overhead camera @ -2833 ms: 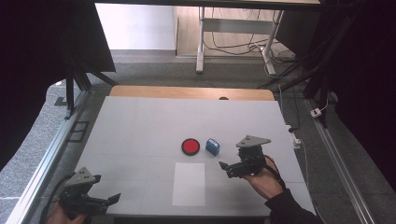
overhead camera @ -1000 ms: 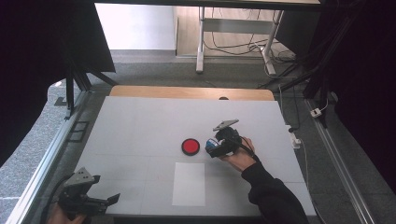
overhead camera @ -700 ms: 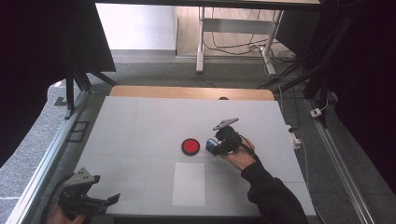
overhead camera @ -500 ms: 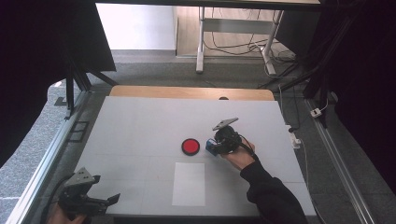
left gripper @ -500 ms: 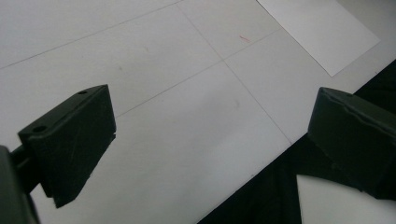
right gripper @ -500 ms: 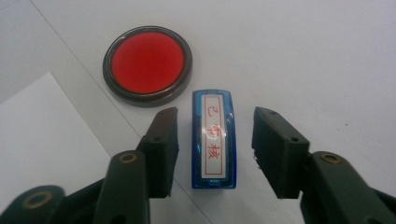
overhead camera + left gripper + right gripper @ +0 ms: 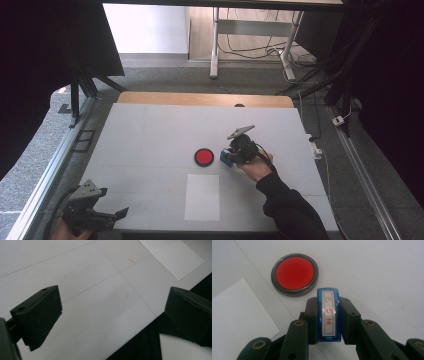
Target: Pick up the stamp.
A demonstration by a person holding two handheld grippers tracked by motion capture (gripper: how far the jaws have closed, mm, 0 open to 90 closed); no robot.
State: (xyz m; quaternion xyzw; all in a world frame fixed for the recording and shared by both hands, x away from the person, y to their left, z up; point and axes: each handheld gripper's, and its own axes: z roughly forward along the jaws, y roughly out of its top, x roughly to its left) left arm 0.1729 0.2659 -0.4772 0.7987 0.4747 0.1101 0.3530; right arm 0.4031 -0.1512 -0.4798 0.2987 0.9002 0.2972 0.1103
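Since the earlier frames my right gripper [image 7: 231, 157] has travelled from the right part of the table [image 7: 150, 125] over to the blue stamp [image 7: 329, 317], and its jaws have just been closing on it; now they are pressing on the stamp's two long sides, with the labelled top facing the camera. I am holding the stamp just beside the red ink pad [image 7: 294, 273], seemingly still on or barely off the table, with the white paper [image 7: 202, 196] lying nearer to me. My left gripper [image 7: 107, 216] is resting at the near left corner, jaws standing wide with nothing between them.

I am judging this as the grasp step, just being completed. Next I am expecting to lift the stamp, carry it over the pad and press its face down into the ink, keeping it upright so that it is not twisting between the pads. After that comes the paper.
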